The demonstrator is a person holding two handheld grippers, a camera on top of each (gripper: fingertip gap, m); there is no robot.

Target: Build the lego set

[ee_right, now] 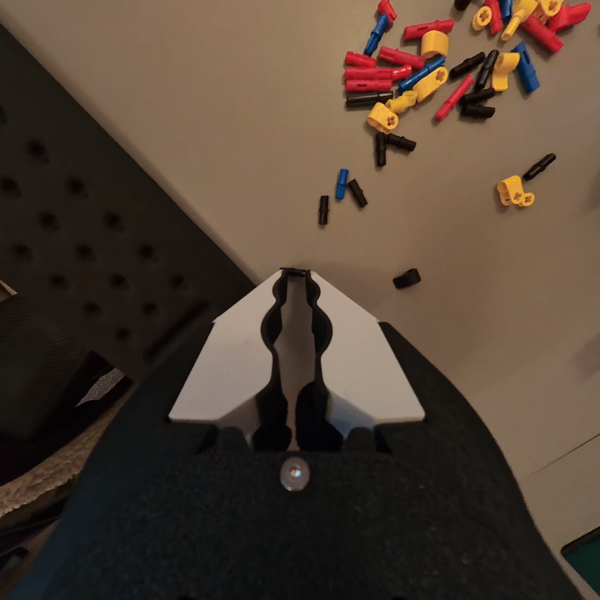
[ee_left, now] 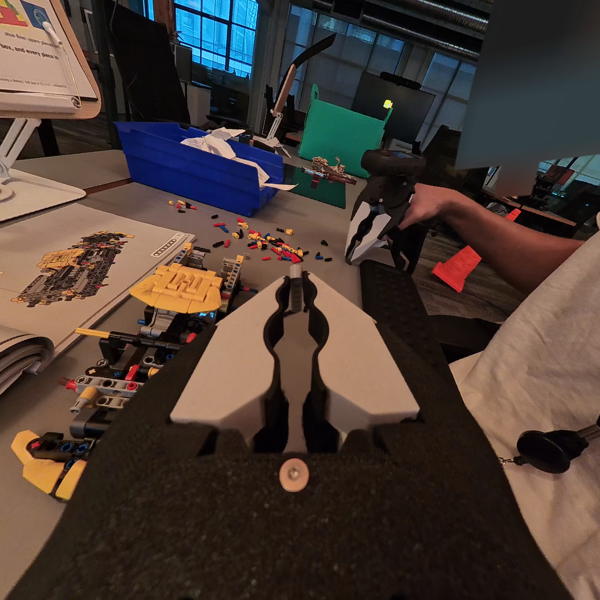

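My left gripper (ee_left: 296, 280) is shut on a thin dark axle with a light grey bush (ee_left: 295, 271) on its far end, held above the table. The partly built yellow, black and grey lego model (ee_left: 181, 292) lies to its left. Loose red, blue, yellow and black pins (ee_left: 272, 246) are scattered beyond it. My right gripper (ee_left: 349, 259) points down at the table's right edge, held by a hand. In the right wrist view it (ee_right: 293, 273) is shut on a small black pin (ee_right: 292, 270) at its very tips, just above the table, with the pin pile (ee_right: 438, 65) at upper right.
An open instruction book (ee_left: 81, 259) lies left of the model, and a page stand (ee_left: 39, 65) is at far left. A blue bin (ee_left: 194, 165) and a green bag (ee_left: 341, 136) stand behind. A black perforated panel (ee_right: 81, 227) borders the table edge. A single black piece (ee_right: 406, 278) lies near my right tips. Left tips to right tips: about 35 cm. The single black piece (ee_right: 406, 278) is closer to my right gripper, around 6 cm from its tips; the left tips are 40 cm off.
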